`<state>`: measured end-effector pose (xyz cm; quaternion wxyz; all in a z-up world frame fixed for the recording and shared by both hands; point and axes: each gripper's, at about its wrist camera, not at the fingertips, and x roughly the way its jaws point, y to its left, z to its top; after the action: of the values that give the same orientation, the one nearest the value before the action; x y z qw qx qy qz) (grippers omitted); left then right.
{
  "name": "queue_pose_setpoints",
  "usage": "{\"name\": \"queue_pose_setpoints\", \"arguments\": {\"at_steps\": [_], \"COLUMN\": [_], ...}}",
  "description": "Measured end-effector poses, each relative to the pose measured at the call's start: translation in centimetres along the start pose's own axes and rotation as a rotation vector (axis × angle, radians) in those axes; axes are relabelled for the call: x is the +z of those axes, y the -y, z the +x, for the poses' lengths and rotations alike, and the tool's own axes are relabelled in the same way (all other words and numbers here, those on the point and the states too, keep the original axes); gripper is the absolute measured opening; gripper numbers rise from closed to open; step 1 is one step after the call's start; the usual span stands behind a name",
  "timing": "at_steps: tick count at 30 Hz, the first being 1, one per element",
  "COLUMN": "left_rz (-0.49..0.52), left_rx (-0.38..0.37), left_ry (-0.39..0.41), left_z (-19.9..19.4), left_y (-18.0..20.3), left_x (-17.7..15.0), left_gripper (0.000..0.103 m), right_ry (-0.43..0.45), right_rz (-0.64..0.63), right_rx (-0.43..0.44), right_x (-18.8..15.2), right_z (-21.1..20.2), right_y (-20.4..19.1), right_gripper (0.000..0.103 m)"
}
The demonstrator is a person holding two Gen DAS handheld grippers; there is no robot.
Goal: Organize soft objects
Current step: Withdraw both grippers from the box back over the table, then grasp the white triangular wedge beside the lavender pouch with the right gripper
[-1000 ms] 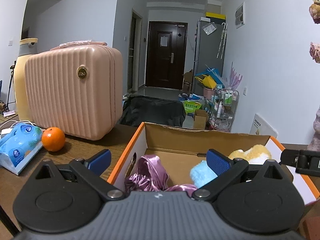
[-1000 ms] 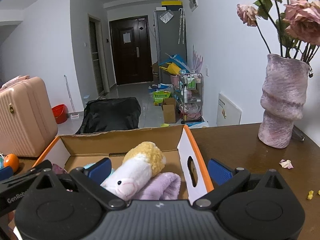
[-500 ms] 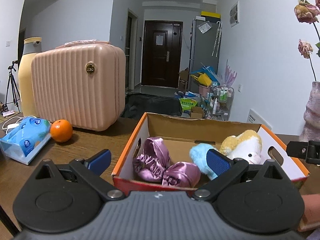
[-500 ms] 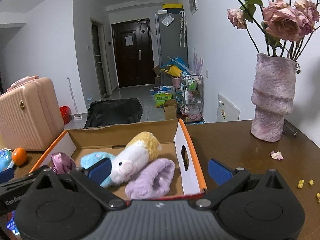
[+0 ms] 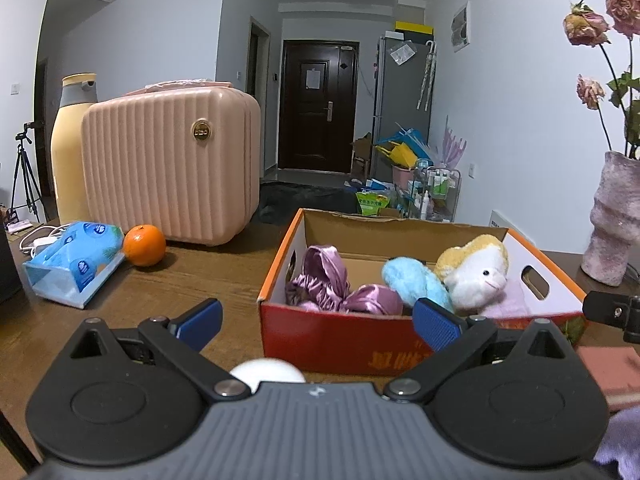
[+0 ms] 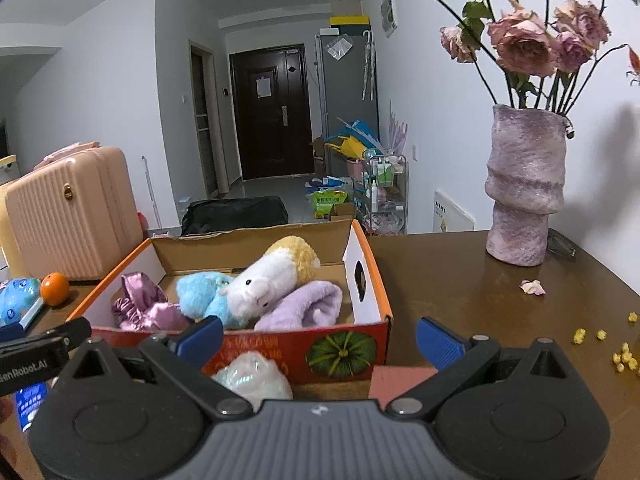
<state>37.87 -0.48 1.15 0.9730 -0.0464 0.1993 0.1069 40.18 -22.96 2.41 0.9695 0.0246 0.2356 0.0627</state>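
An orange-rimmed cardboard box (image 5: 276,276) (image 6: 384,292) stands on the brown table. In it lie a purple satin cloth (image 5: 332,284) (image 6: 140,308), a light blue plush (image 5: 412,280) (image 6: 200,296), a white and yellow plush animal (image 5: 472,272) (image 6: 272,280) and a lilac fleece piece (image 6: 308,308). My left gripper (image 5: 316,320) is open and empty, in front of the box. My right gripper (image 6: 320,334) is open and empty, in front of the box. A white fluffy ball (image 6: 252,376) (image 5: 268,372) lies on the table between box and grippers.
A pink hard case (image 5: 172,168) (image 6: 68,212), a yellow bottle (image 5: 72,144), an orange (image 5: 144,245) (image 6: 55,289) and a blue tissue pack (image 5: 76,260) are at the left. A purple vase (image 6: 524,188) (image 5: 612,216) with dried roses stands at the right. Petals and crumbs (image 6: 600,340) lie nearby. A pink block (image 6: 400,380) (image 5: 608,372) lies in front of the box.
Both grippers have pulled back and up from over the box. The box's front wall, the white ball and the pink block have come into view.
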Motion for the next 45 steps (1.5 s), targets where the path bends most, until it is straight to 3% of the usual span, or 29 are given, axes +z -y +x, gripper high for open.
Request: {"name": "queue_pose_setpoints", "arguments": {"at_steps": [28, 45], "left_rz": [0.041, 0.119], "left_rx": [-0.108, -0.175], "left_ry": [-0.040, -0.097], "left_z": [-8.1, -10.9], "left_y": [-0.9, -0.8], "left_x": [-3.8, -6.3], "left_gripper": [0.103, 0.103], "right_ry": [0.030, -0.057], "right_rz": [-0.033, -0.045], "right_rx": [-0.006, -0.025], "right_x": [-7.1, -11.1], "right_z": [-8.4, -10.6], "right_y": [0.1, 1.0], "right_gripper": [0.103, 0.103]}}
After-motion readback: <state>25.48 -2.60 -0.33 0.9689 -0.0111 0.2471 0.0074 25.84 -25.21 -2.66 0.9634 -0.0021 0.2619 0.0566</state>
